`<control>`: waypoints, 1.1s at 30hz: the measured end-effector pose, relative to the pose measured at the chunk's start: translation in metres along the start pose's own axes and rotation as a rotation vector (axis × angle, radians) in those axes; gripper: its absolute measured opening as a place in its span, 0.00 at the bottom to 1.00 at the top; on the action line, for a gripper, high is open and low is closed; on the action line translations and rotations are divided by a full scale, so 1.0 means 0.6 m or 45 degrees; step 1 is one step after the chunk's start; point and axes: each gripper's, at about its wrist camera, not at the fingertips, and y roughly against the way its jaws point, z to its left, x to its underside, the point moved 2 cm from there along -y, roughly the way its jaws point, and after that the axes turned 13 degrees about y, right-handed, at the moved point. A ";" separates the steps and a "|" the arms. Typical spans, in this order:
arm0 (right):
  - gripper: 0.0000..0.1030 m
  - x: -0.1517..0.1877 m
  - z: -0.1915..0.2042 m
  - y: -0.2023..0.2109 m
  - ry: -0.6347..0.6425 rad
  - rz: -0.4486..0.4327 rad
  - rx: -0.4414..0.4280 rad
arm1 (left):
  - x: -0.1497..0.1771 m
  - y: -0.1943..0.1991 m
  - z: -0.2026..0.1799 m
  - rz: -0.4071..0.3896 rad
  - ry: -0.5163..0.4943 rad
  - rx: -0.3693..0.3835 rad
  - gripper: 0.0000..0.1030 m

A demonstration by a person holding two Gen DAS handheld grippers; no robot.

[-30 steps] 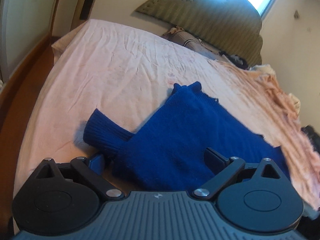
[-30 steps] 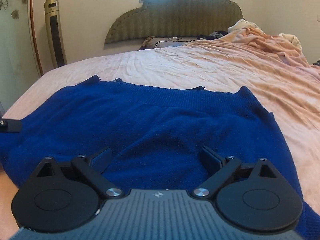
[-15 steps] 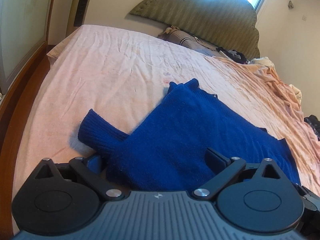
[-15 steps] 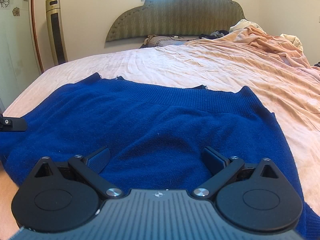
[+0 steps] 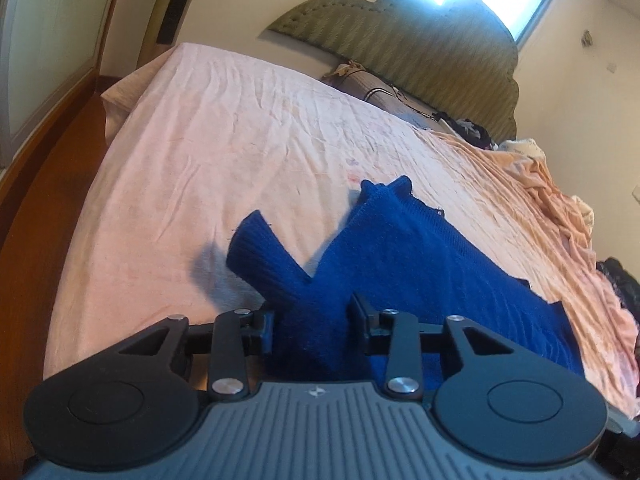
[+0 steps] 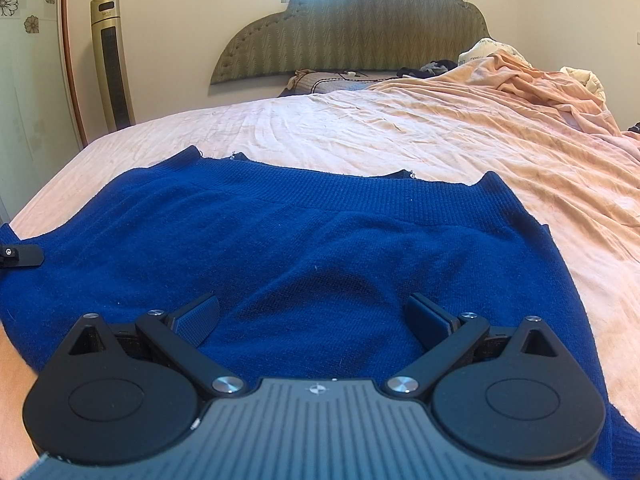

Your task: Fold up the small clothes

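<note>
A blue sweater (image 6: 304,248) lies flat across the bed (image 6: 360,136), ribbed hem toward the headboard (image 6: 352,32); the left tool (image 5: 312,320) pinches its lifted sleeve side, the right tool (image 6: 312,316) spread apart above it.

We cannot see the near hem of the blue sweater (image 6: 320,248): the right gripper (image 6: 316,320) covers it, and the picture's lower edge cuts it off. In the left wrist view, the fabric held between the left gripper (image 5: 312,328) jaws hides the pads' faces. The dark heap (image 5: 466,126) by the headboard (image 5: 420,48) is too small to identify.
</note>
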 end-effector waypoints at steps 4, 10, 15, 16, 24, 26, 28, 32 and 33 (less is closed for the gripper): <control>0.97 0.000 0.000 0.000 0.001 0.001 0.000 | -0.001 0.002 0.002 0.005 0.020 0.022 0.14; 0.98 0.000 -0.001 0.000 0.004 0.003 0.003 | 0.048 0.016 -0.054 -0.147 -0.355 0.009 0.13; 0.99 -0.002 -0.003 -0.006 0.015 0.024 0.012 | 0.082 0.028 -0.077 -0.260 -0.535 0.008 0.13; 0.99 -0.011 -0.001 -0.008 0.016 0.051 0.022 | 0.086 0.030 -0.081 -0.273 -0.563 0.017 0.13; 0.96 -0.195 0.088 -0.059 -0.121 0.308 -0.391 | 0.086 0.037 -0.080 -0.288 -0.554 0.061 0.13; 0.94 -0.239 0.135 -0.088 -0.034 0.381 -0.459 | 0.091 0.040 -0.080 -0.302 -0.575 0.072 0.13; 0.85 -0.264 0.175 -0.122 0.027 0.474 -0.477 | 0.095 0.043 -0.082 -0.313 -0.593 0.080 0.13; 0.45 -0.279 0.241 -0.188 0.129 0.675 -0.436 | 0.096 0.046 -0.081 -0.323 -0.596 0.102 0.13; 0.45 -0.281 0.255 -0.198 0.178 0.699 -0.398 | 0.095 0.045 -0.081 -0.319 -0.593 0.107 0.13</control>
